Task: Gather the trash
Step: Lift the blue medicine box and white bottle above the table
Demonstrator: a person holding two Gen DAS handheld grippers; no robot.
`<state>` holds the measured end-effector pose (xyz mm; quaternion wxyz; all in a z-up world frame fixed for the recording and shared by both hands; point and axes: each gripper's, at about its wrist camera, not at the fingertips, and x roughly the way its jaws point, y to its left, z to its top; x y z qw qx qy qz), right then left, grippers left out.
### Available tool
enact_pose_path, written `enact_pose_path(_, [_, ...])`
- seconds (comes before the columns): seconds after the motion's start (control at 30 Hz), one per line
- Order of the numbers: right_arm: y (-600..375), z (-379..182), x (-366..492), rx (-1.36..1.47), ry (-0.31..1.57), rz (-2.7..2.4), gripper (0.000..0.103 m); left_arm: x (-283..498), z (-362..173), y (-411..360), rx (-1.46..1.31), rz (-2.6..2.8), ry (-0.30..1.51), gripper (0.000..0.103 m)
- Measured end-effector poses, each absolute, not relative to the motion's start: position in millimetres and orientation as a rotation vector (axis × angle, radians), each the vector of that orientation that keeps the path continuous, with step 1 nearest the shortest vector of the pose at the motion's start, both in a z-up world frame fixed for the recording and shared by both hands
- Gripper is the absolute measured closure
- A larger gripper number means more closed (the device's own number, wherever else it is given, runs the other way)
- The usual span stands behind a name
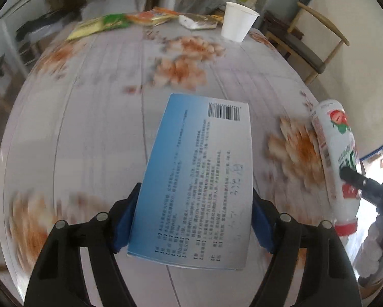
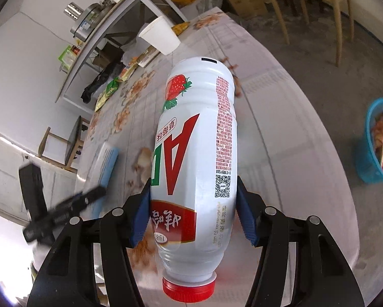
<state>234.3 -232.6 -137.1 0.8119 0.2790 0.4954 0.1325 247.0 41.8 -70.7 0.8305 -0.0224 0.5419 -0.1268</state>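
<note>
Box: a blue-and-white printed carton [image 1: 199, 179] was held between the blue pads of the left gripper [image 1: 194, 220], pads pressed on its two long edges.
Box axis: long axis ran away from the left gripper along the fingers, barcode end farthest out, printed face turned to the camera.
Bottle: a white strawberry-print drink bottle [image 2: 199, 153] was clamped across its body by the right gripper [image 2: 191, 212].
Bottle axis: long axis ran along the fingers, red cap [image 2: 189, 290] nearest the camera, base pointed away.
Left gripper: jaws stood fairly wide, closed on the box.
Right gripper: jaws about half apart, closed on the bottle.
Ahead of both: a floral-cloth table [image 1: 89, 102] below, a white paper cup [image 1: 237, 21] and snack wrappers [image 1: 102, 24] at its far edge.
Right of the right gripper: a blue basket [image 2: 370, 163] with wrappers was seen on the floor.
</note>
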Motion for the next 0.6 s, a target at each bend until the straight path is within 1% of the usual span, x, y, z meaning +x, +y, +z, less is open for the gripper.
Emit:
enact_pose_path(0.13, [-236.1,-136.1,217.8,0.584,1.067,0.283,0.047,209.0,-68.2,40.7,-0.1,-0.269,1.124,0.027])
enact_pose_path(0.17, [-236.9,-136.2,216.2,0.586,1.069,0.284,0.046,203.2,-65.7,41.0,-0.108,-0.267,1.111,0.025])
enact_pose_path(0.2, [-237.3,-136.3,215.7,0.59,1.072,0.284,0.046,200.7,-62.5,40.0,-0.104,-0.265,1.093,0.02])
enact_pose_path(0.23, [-237.2,-136.7,216.7,0.592,1.078,0.287,0.045,201.5,-61.1,38.1,-0.1,-0.265,1.076,0.018])
enact_pose_path(0.33, [-235.4,-135.7,219.5,0.591,1.089,0.286,0.044,203.0,-54.9,35.6,-0.062,-0.236,1.04,0.016])
enact_pose_path(0.4, [-233.0,-134.4,219.7,0.576,1.084,0.276,0.039,205.8,-55.3,31.2,-0.04,-0.25,1.041,0.016])
enact_pose_path(0.6, [-221.1,-128.6,216.8,0.449,1.057,0.212,0.032,211.5,-67.3,19.6,0.041,-0.215,1.044,0.016])
